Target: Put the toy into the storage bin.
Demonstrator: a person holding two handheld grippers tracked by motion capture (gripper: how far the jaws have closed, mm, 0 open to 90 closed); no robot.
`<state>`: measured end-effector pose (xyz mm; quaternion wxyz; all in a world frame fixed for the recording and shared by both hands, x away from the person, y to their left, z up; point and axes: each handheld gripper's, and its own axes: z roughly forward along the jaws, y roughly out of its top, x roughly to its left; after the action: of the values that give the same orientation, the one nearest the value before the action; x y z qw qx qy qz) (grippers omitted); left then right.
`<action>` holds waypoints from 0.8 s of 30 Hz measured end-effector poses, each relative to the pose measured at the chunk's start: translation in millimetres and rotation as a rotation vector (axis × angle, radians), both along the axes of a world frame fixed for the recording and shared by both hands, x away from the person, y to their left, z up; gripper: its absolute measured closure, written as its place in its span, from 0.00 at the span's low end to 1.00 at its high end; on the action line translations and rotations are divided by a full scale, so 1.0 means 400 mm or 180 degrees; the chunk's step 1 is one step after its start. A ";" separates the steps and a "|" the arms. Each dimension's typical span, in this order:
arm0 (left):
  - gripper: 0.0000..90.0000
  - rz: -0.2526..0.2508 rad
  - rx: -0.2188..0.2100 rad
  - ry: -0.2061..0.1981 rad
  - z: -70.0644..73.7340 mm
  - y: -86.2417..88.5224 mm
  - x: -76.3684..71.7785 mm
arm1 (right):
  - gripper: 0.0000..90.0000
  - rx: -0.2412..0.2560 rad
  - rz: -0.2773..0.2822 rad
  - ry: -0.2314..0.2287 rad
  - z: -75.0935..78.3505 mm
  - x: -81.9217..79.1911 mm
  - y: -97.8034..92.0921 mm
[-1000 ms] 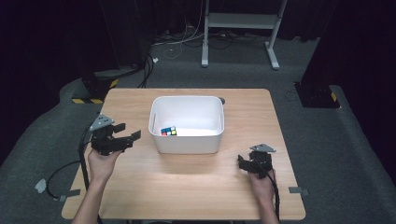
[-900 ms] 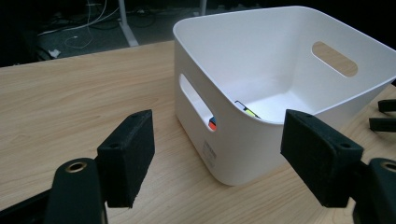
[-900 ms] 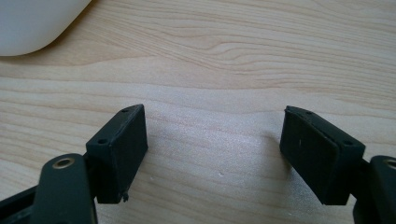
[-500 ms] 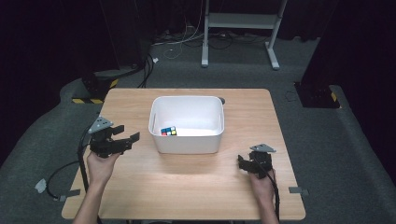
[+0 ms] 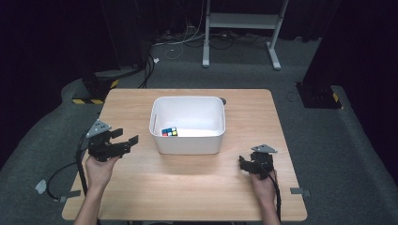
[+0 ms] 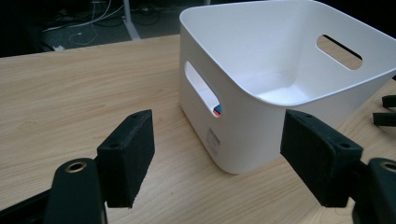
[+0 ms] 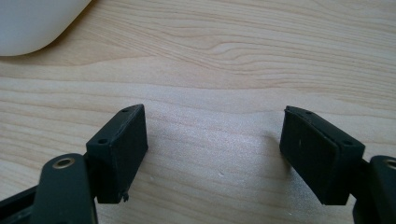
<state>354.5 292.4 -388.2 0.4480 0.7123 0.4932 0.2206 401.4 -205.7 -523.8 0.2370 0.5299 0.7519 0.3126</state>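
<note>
Left tongs ease back from the tub; right tongs stay put.

Since half a second ago the left tongs [image 5: 126, 140] have drifted slightly toward the person and away from the white tub [image 5: 187, 140], jaws spread wide and empty. The tub stands just ahead of them, its slotted side wall facing the jaws; the colour cube [image 5: 169, 132] lies inside, in the corner nearest these tongs. The right tongs [image 5: 243, 164] have not moved, jaws parted and empty over bare table [image 5: 187, 187], the tub's corner ahead to their left. Wide open wood lies between both tongs and the table's near edge.
</note>
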 end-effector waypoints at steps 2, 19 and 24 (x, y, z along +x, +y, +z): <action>0.29 -0.0004 0.0029 -0.0002 -0.003 0.000 -0.003 | 0.25 0.0000 0.0000 0.0001 0.000 0.000 0.000; 0.28 0.0011 0.0074 0.0044 -0.035 -0.003 -0.015 | 0.25 0.0000 0.0000 0.0001 0.000 0.000 0.000; 0.28 0.0025 0.0117 0.0057 -0.042 -0.006 -0.016 | 0.25 0.0000 -0.0001 0.0000 0.000 0.000 0.000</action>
<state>347.9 289.9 -405.1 0.4295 0.7204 0.4958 0.2249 401.4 -205.7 -523.8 0.2371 0.5300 0.7518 0.3126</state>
